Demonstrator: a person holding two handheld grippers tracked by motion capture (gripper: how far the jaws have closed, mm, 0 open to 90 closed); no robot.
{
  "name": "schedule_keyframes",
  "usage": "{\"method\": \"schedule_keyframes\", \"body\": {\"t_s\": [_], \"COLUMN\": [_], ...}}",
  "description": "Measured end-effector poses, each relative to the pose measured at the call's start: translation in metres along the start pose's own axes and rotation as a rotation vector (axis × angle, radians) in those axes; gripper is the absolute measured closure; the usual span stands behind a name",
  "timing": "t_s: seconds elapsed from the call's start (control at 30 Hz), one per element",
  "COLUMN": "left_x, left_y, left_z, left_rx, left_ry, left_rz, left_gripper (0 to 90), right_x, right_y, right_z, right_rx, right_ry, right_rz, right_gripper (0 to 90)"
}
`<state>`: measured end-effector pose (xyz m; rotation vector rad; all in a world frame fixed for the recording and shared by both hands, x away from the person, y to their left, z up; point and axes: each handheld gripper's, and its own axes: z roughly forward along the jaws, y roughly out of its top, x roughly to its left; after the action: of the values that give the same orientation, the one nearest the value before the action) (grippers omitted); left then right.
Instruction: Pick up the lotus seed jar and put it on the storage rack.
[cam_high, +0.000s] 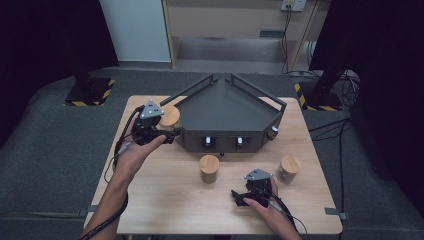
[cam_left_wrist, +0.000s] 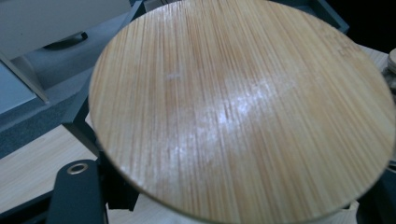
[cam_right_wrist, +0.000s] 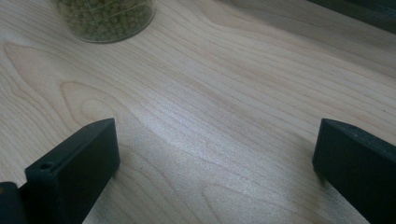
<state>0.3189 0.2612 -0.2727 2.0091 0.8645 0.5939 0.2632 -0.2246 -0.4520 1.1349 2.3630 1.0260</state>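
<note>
A: Quick count, jars?

B: 3 jars w/ bamboo lids. One in the left gripper (cam_high: 167, 134), centre-left of the high view, by the left corner of the dark tray (cam_high: 225, 107). One jar (cam_high: 209, 168) mid-frame just below the tray's front wall. One jar (cam_high: 289, 168) lower right, near the right gripper (cam_high: 239, 198).

A: Grippers, hands?

B: 2 grippers, 2 hands, forearms coming in from the bottom edge. 1 tray, angular, dark grey, w/ raised rails at the back.

A: Surface + room?

B: Light wood table (cam_high: 165, 200), grain plain in the right gripper view. Grey carpet round it, black drapes both sides, stand bases w/ yellow-black hazard tape upper left and upper right, pale cabinet at top centre, cables on the right.

A: The held jar (cam_high: 169, 118) – which way's it pointing?

B: Roughly upright, long axis vertical, lid facing up. In the left gripper view the lid (cam_left_wrist: 243, 107) is a big round bamboo disc tipped a bit toward the cam, grain running top to bottom.

A: Jaws?

B: Left: clamped on the held jar, body below the lid; pads mostly hidden under it. Right: jaws well apart, nothing between, resting low over bare table. A glass jar of green beans (cam_right_wrist: 105, 18) sits at the upper left of that view, apart from the jaws.
</note>
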Motion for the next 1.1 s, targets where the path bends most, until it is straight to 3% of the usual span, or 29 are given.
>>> {"method": "schedule_keyframes", "body": {"t_s": [0.6,1.1], "left_x": [0.004,0.006], "left_y": [0.034,0.046], "left_z": [0.038,0.070], "left_rx": [-0.001,-0.008], "left_ry": [-0.009,-0.016], "left_rz": [0.006,-0.023], "left_gripper": [24.3,24.3], "right_x": [0.000,0.000], "right_y": [0.000,0.000], "right_z": [0.000,0.000], "right_rx": [-0.002,-0.002], "right_ry": [0.000,-0.001], "right_rz": [-0.002,-0.003], "right_gripper": [0.6,0.7]}}
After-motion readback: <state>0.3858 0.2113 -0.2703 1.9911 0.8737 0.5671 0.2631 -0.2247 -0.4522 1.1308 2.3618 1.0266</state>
